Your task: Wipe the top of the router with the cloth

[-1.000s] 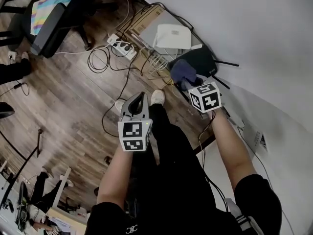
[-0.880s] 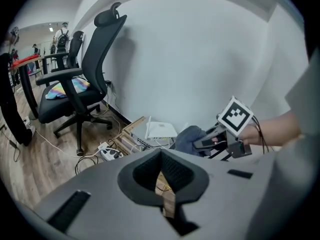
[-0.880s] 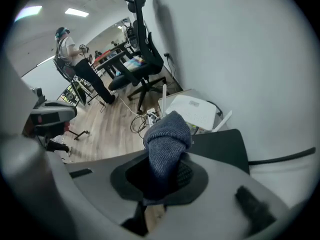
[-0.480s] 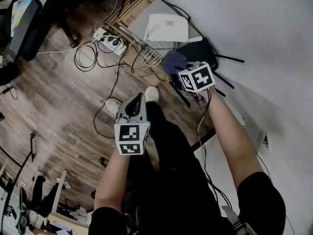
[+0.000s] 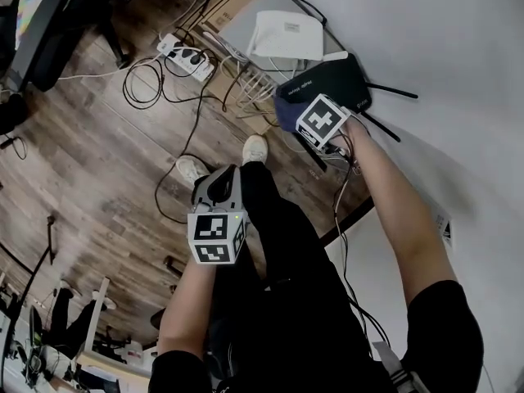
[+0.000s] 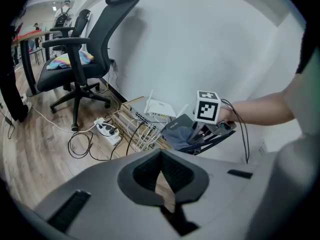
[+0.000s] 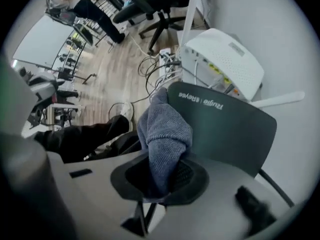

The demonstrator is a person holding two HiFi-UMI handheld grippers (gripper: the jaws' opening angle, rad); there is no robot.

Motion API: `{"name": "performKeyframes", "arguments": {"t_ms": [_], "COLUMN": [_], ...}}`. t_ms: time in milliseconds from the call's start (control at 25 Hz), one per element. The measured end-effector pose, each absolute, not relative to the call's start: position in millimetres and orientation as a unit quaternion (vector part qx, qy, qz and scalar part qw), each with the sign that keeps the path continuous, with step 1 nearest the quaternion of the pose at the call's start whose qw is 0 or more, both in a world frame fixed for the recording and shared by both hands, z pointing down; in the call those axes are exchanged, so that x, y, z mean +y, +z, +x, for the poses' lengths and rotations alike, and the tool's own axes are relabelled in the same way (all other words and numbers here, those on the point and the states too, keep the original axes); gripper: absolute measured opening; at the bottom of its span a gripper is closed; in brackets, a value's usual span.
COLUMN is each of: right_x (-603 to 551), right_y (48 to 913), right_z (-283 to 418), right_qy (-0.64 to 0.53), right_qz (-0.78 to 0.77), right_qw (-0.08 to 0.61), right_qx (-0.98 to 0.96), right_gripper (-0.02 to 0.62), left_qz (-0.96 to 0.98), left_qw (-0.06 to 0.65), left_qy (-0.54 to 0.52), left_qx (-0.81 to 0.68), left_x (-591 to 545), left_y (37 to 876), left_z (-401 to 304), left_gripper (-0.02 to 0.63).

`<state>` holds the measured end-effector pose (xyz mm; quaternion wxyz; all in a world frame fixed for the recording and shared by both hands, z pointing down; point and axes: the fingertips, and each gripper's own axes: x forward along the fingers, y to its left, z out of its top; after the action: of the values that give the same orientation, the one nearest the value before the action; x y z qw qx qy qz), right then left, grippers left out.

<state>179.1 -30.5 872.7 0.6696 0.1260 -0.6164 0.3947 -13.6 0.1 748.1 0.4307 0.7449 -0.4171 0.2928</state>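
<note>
Right gripper (image 7: 159, 181) is clamped tight on the cloth (image 7: 165, 129), jaws pinching the bunched grey-blue fabric so a fat wad sticks out ahead of the tips. That wad is the working face, I'd say: held like this, soft fabric meets the router (image 7: 225, 129) and the hard jaws stay off it.

The router is the dark, flat one, lying on its back against the wall (image 5: 458, 47), just in front of a white unit (image 7: 225, 59). Its antennas (image 5: 391, 95) stick out on the far side and a tangle of cables (image 5: 246, 97) runs off towards the floor (image 5: 98, 154). The broad dark top faces up and is open to a wipe.

The cloth sits at the router's near left edge, by the printed lettering, and looks to be touching the top right at that rim. Nearly all of the dark panel stretches away to the right of the wad, uncovered. My read is that the stroke starts from this corner and has the whole top ahead of it.

Left gripper (image 6: 162, 181) hangs well back over the person's legs, nowhere near the router. Its jaws are drawn together with only a sliver of floor showing between them, and they hold nothing. From there it looks straight across at the right gripper's cube and the cloth on the dark top, so it is spare for now; the router lies flat and seems steady enough without a second hold
</note>
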Motion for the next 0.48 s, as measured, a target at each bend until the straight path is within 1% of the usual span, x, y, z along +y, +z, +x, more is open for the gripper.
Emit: {"name": "performKeyframes", "arguments": {"t_ms": [80, 200, 480], "right_x": [-20, -15, -38], "right_y": [874, 878, 884], "right_z": [185, 189, 199], "right_qy": [0.38, 0.374, 0.419], "right_qz": [0.1, 0.093, 0.141], "right_qw": [0.69, 0.7, 0.669], "right_qx": [-0.608, -0.602, -0.597], "right_gripper": [0.06, 0.06, 0.06], "left_qz": [0.742, 0.741, 0.735], "left_qw": [0.435, 0.437, 0.435], "left_qy": [0.286, 0.276, 0.282], "left_qx": [-0.422, -0.429, -0.437], "left_x": [0, -5, -16], "left_y": [747, 744, 746], "left_z": [-16, -17, -26], "left_gripper": [0.005, 0.003, 0.004]}}
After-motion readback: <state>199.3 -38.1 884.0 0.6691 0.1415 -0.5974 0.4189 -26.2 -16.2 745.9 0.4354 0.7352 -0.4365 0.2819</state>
